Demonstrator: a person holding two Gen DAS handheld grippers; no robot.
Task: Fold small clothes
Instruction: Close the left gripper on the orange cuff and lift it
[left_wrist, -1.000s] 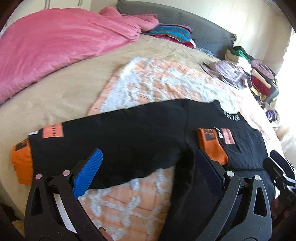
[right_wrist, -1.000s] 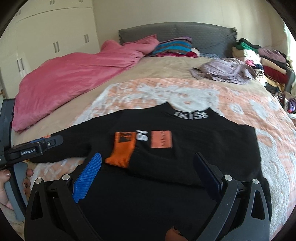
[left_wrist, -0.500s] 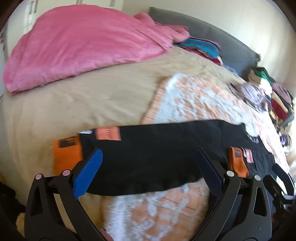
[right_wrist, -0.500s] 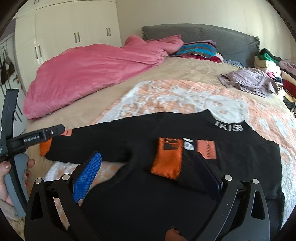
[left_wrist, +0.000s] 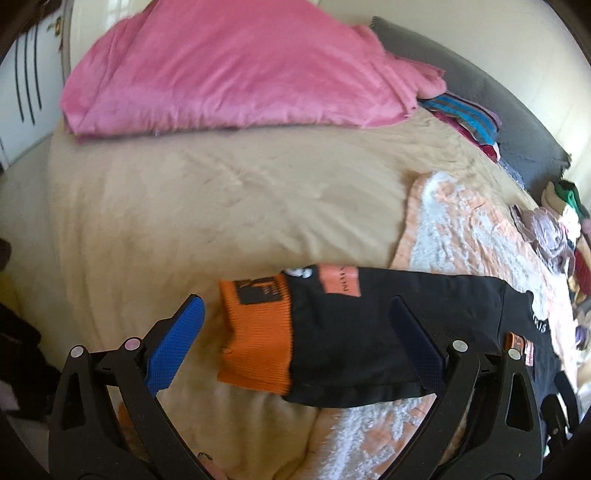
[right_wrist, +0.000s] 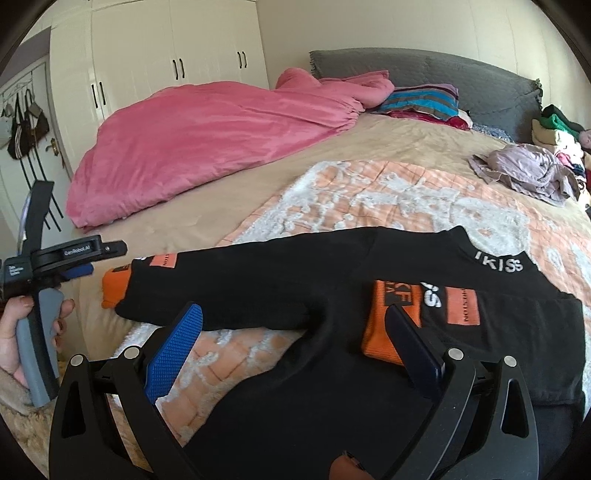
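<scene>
Your left gripper (left_wrist: 295, 347) is released, its fingers straddling the orange cuff (left_wrist: 255, 336). The sweater (right_wrist: 369, 295) is soft and limp: pinch that thicker ribbed cuff. Your right gripper (right_wrist: 295, 347) hangs released too.

A pink duvet (right_wrist: 207, 147) lay bunched on the beige bedsheet (left_wrist: 221, 206), striped cushions (right_wrist: 421, 101) sat against the grey headboard (right_wrist: 461, 77), white wardrobes (right_wrist: 166, 55) stood behind.
</scene>
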